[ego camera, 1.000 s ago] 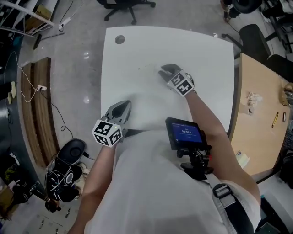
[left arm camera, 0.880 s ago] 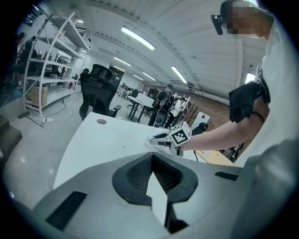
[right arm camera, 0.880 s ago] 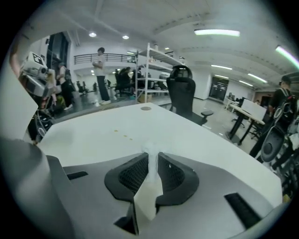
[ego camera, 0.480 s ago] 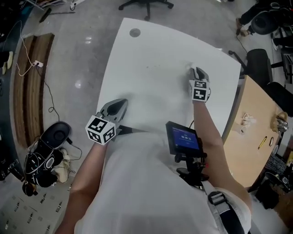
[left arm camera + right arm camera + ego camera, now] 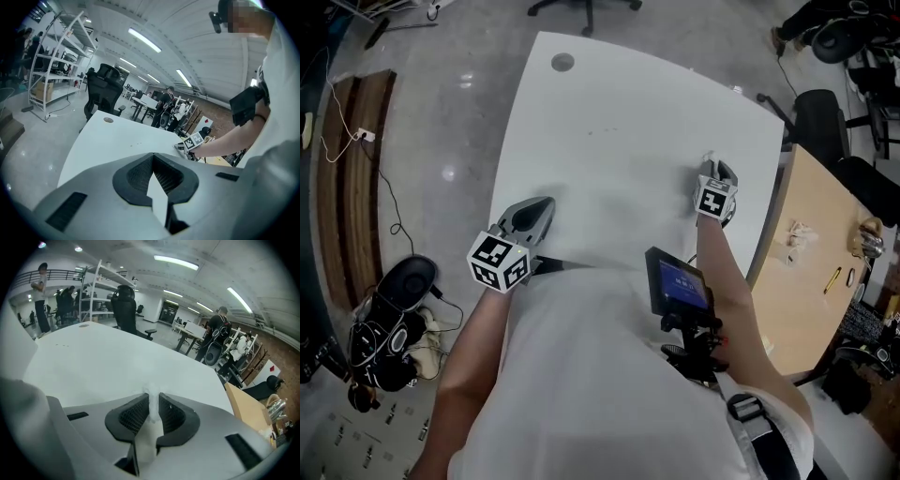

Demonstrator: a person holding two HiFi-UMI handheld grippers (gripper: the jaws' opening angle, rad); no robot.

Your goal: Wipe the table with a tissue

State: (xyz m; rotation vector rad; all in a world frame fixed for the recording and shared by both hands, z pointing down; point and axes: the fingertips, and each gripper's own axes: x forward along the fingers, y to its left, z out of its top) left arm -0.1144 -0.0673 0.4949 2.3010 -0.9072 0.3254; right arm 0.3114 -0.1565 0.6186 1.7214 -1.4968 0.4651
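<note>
Now R hand-held gripper (image 5: 712,172) is clenched on the tissue (image 5: 151,404) near the worktop (image 5: 619,122) right edge. Tissue is probably soft, light, tears easily, so best pinched at a bunched fold. L hand-held gripper (image 5: 534,208) closed, empty.

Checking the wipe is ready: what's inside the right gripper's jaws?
A white tissue is pinched between the right gripper's closed jaws, its tip poking out above the white table. The gripper body hides how much tissue trails behind.
</note>
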